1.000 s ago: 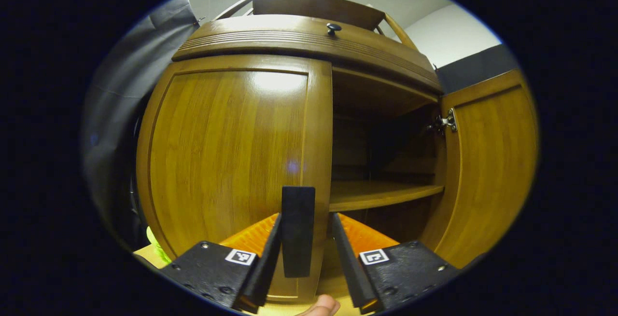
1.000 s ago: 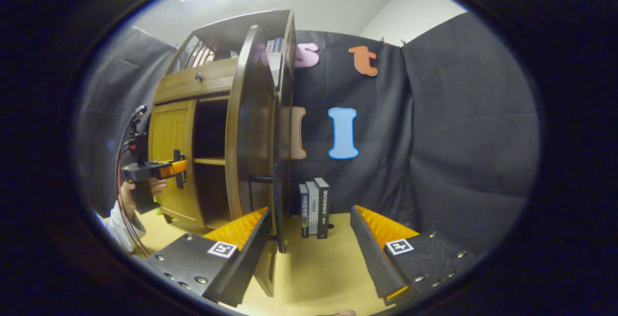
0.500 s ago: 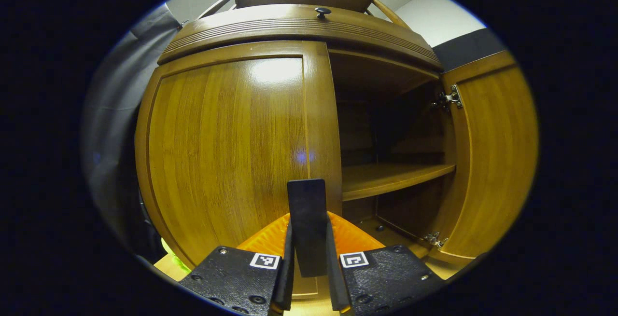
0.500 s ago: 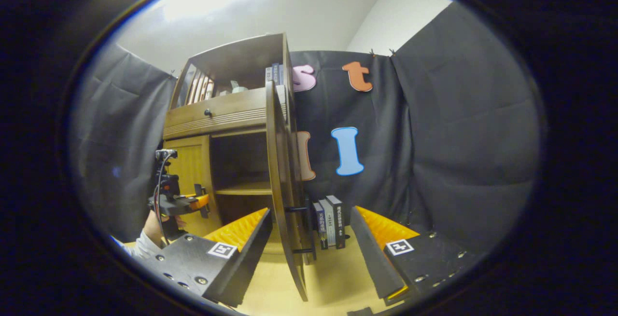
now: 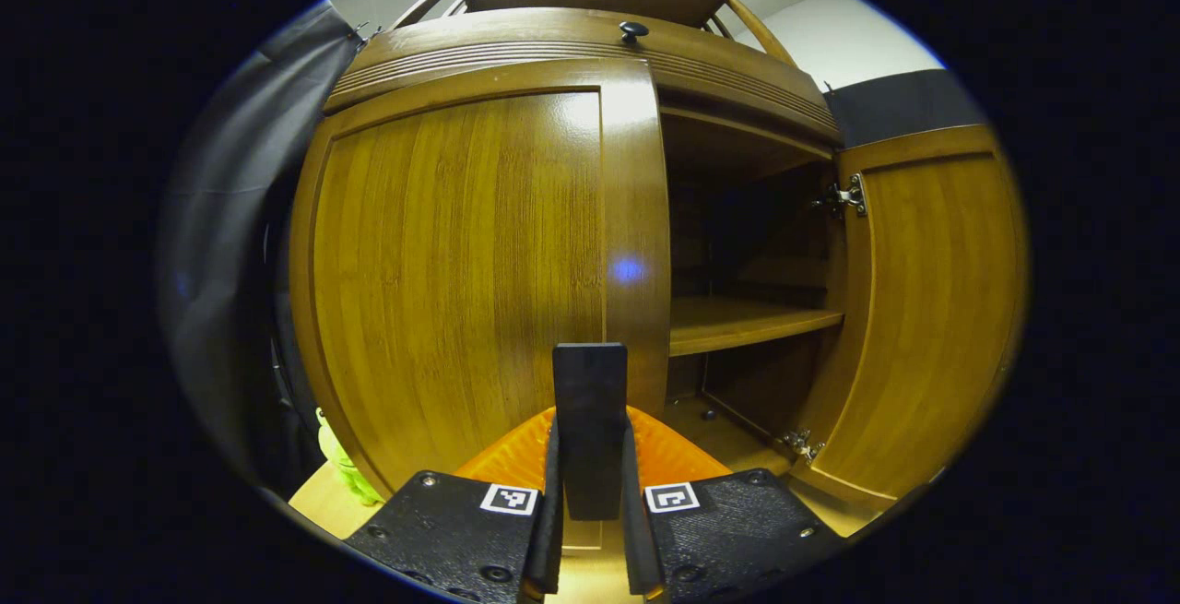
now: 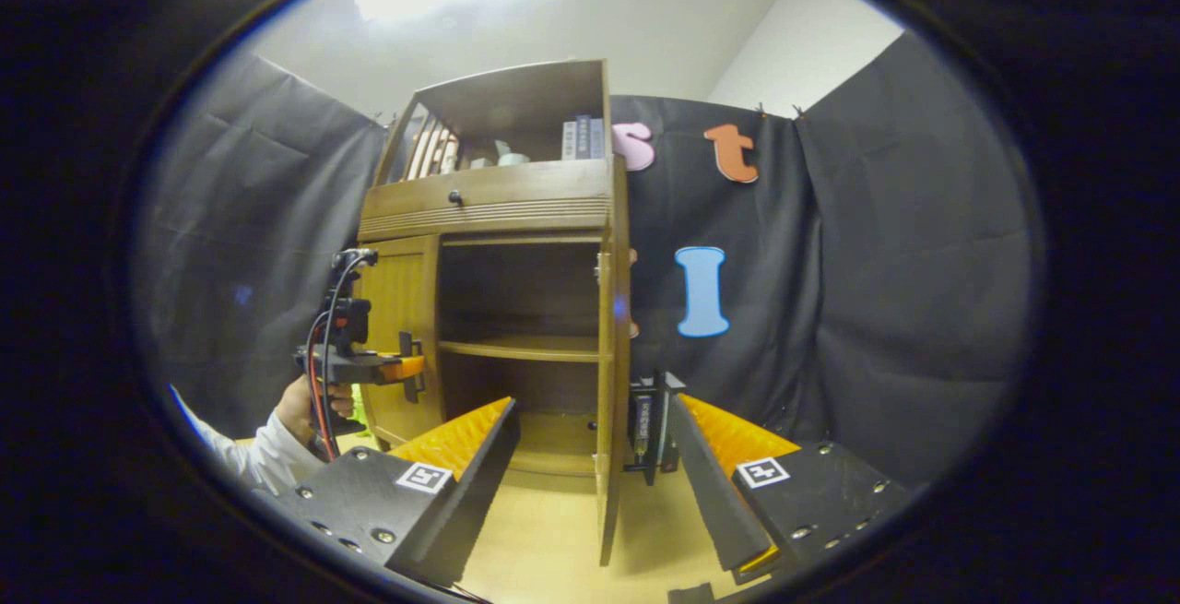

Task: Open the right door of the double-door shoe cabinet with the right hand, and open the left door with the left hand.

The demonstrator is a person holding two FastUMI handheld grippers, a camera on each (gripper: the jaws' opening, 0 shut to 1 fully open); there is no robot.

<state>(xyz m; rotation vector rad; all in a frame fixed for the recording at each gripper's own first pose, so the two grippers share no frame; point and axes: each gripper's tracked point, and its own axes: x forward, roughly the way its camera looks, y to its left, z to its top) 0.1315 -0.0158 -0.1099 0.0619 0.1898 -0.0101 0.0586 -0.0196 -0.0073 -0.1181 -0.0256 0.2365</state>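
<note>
The cabinet's right half stands open above and below its shelf [image 5: 747, 320]. The closed left door [image 5: 461, 281] blocks the other half, and the right door [image 6: 610, 383] juts outward, books [image 6: 645, 420] seemingly just behind it.

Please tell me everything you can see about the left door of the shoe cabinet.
The left door is glossy, warm-brown wood with vertical grain: a recessed panel within a plain frame. It stands upright and looks shut or nearly so, beside the open compartment with its shelf. A dark flat handle stands near its right edge, and the left gripper is shut on it. In the right gripper view the door stands behind that gripper.
</note>
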